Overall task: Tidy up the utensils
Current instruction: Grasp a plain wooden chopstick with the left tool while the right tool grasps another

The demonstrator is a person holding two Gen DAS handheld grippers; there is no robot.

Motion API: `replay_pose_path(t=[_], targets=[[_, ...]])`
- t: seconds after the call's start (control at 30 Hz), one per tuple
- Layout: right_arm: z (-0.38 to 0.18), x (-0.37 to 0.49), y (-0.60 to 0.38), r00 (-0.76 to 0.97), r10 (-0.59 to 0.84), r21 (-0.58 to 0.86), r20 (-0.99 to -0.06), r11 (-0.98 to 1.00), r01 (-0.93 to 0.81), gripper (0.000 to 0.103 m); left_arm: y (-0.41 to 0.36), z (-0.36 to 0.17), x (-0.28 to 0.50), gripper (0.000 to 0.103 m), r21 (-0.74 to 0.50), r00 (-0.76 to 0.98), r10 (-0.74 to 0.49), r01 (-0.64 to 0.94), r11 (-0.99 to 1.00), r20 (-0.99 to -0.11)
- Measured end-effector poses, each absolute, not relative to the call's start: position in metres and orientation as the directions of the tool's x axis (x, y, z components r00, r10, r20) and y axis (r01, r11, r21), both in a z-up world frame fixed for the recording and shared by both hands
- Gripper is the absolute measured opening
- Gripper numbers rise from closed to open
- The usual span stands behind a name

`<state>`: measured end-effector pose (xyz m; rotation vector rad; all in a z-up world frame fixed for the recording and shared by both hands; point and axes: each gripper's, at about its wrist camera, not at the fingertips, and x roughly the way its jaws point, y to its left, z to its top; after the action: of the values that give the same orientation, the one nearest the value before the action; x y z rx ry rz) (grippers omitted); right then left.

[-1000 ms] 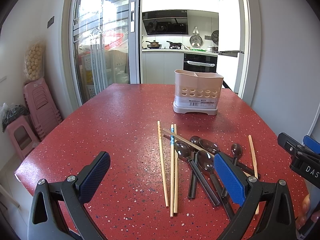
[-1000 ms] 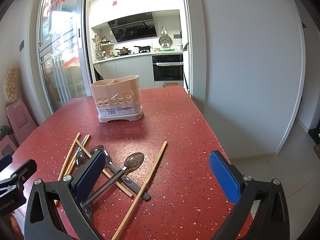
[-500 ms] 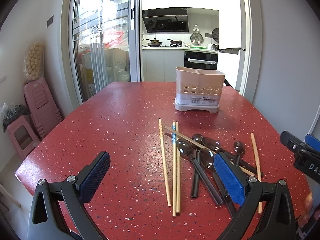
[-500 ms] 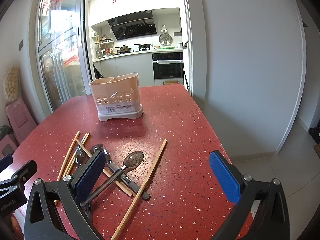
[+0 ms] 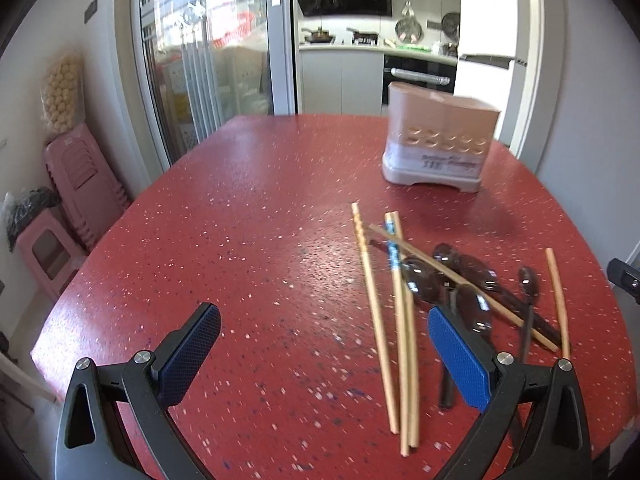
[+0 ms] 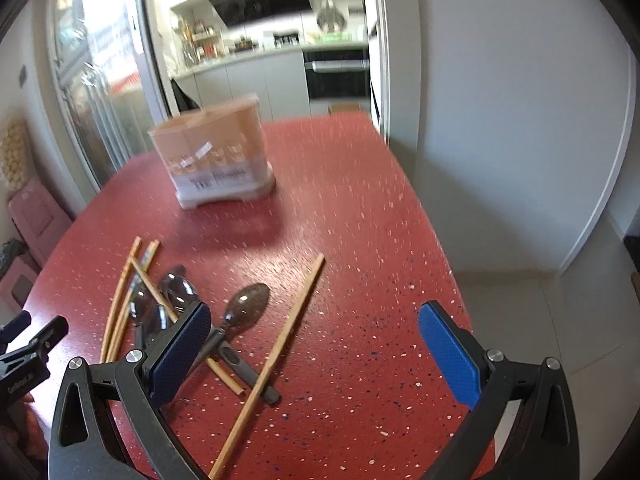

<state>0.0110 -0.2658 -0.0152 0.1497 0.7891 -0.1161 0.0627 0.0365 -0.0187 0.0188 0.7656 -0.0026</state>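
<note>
Several wooden chopsticks (image 5: pixel 400 320) and dark spoons (image 5: pixel 472 280) lie in a loose pile on the red speckled table (image 5: pixel 260 240). A beige utensil holder (image 5: pixel 438 138) stands upright behind them. My left gripper (image 5: pixel 324 354) is open and empty, above the table left of the pile. My right gripper (image 6: pixel 316 348) is open and empty; a single chopstick (image 6: pixel 276 356) runs between its fingers, and a spoon (image 6: pixel 244 312) lies by its left finger. The holder (image 6: pixel 216 152) shows blurred at the back of the right wrist view.
The table's right edge (image 6: pixel 448 272) drops to a tiled floor. Pink stacked stools (image 5: pixel 76 184) stand left of the table. A glass sliding door and a kitchen lie beyond the far edge. The left gripper's body (image 6: pixel 28 356) shows at the left edge of the right wrist view.
Both grippers have moved forward and lower toward the utensils. The left view has swung left, the right view has tilted. Both stay open. The utensils have not moved.
</note>
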Motion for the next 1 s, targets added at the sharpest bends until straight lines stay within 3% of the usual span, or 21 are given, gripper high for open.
replay_pose_path(t=[0.23,0.57,0.83,0.93,1.0], targets=[[-0.036,0.050,-0.269,0.540,0.001,0.099,-0.842,0.983,0.152,0.102,0.043,-0.041,0.118,0.103,-0.007,0.590,-0.009,0.006,1.000,-0.808],[-0.073,0.098,-0.275,0.295,0.097,0.169,-0.951,0.959,0.228,0.070,0.034,-0.065,0.160,0.103,-0.003,0.476,-0.023,0.044,0.999,-0.879],[-0.074,0.106,-0.260,0.223,0.008,0.051,-0.975,0.981,0.187,0.058,0.028,-0.072,0.179,0.103,-0.015,0.431,-0.043,0.069,0.998,-0.901],[-0.073,0.107,-0.257,0.202,-0.016,0.018,-0.979,0.986,0.164,0.051,0.019,-0.068,0.186,0.093,-0.010,0.406,-0.058,0.118,0.993,-0.912],[-0.071,0.107,-0.258,0.195,-0.002,0.028,-0.981,0.988,0.151,0.035,0.013,-0.066,0.190,0.083,-0.009,0.385,-0.067,0.151,0.989,-0.920]])
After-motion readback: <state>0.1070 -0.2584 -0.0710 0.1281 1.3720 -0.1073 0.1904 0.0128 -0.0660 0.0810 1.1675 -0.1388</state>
